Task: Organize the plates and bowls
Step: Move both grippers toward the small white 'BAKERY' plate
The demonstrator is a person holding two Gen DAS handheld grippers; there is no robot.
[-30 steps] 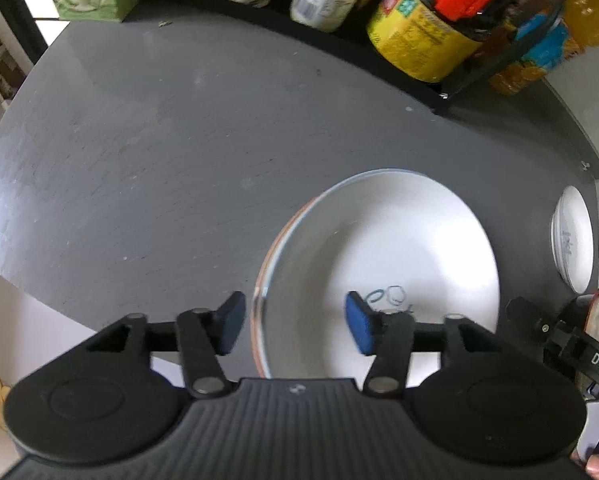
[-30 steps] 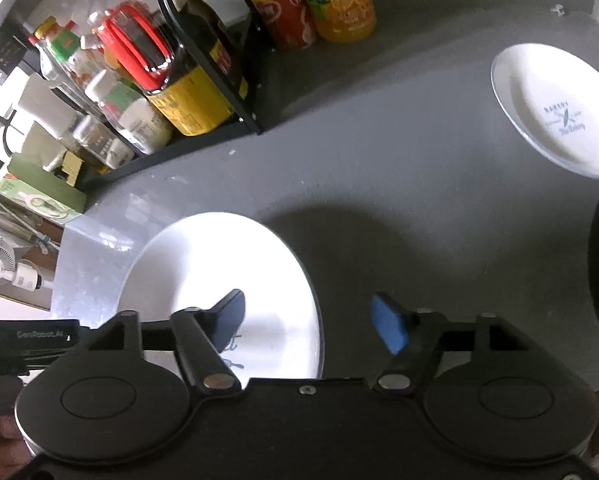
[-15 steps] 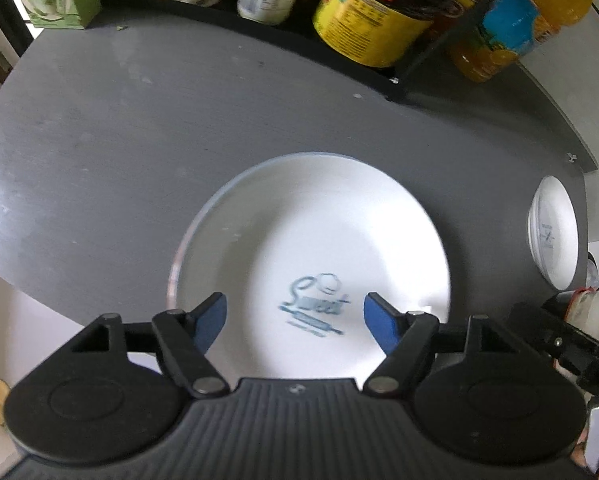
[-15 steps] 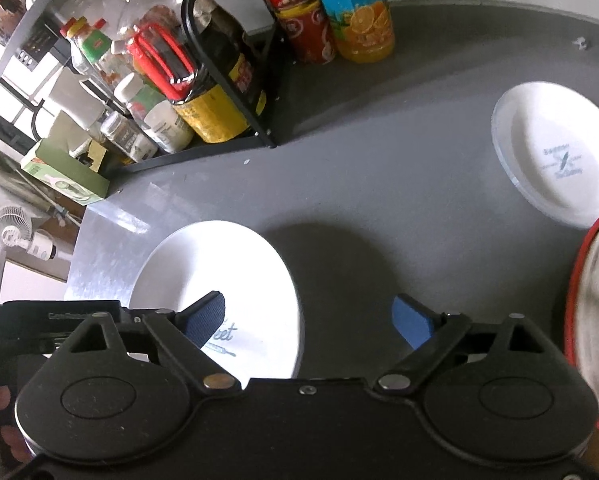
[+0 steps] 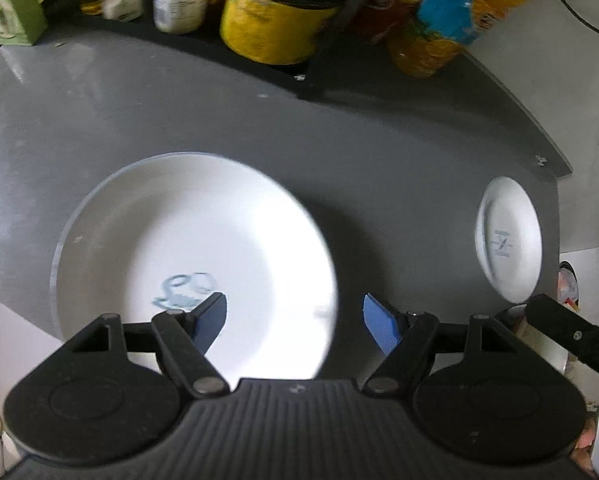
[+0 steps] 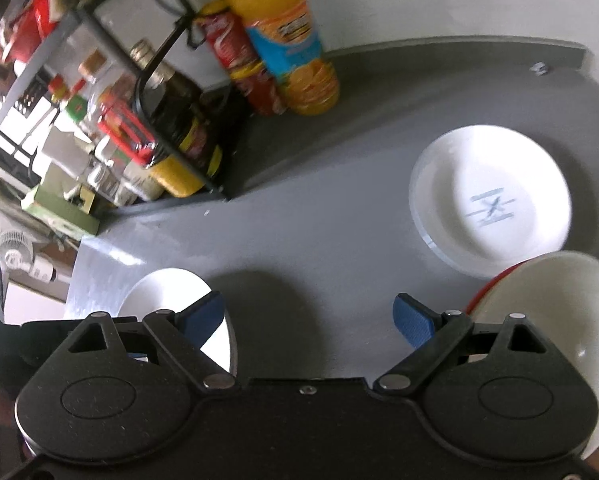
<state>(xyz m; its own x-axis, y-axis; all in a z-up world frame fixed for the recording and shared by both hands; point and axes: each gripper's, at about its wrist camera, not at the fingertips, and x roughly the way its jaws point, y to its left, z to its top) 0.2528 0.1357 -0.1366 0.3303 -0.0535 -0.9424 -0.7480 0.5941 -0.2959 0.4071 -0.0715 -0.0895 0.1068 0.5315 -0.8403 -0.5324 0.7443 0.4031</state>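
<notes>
A large white plate [image 5: 195,256] with a blue script mark lies flat on the grey counter [image 5: 399,168]; its near rim passes under my left gripper [image 5: 295,318], which hangs open and empty above it. A smaller white plate [image 5: 509,240] with a blue print lies at the counter's right end, also in the right wrist view [image 6: 491,204]. My right gripper [image 6: 309,320] is open and empty over bare counter. A white bowl [image 6: 547,300] with a red outside sits just right of its right finger. The large plate's edge [image 6: 167,292] shows at lower left.
A black wire rack [image 6: 171,92] with sauce bottles, jars and a yellow tub [image 5: 271,28] lines the back left. An orange juice bottle [image 6: 295,48] and a red can [image 6: 243,64] stand beside it. The counter's rounded edge runs along the left and right.
Both grippers have drawn back and opened wider. The large plate, held tilted on edge a second ago, now lies flat and free. The white bowl has come into the right wrist view.
</notes>
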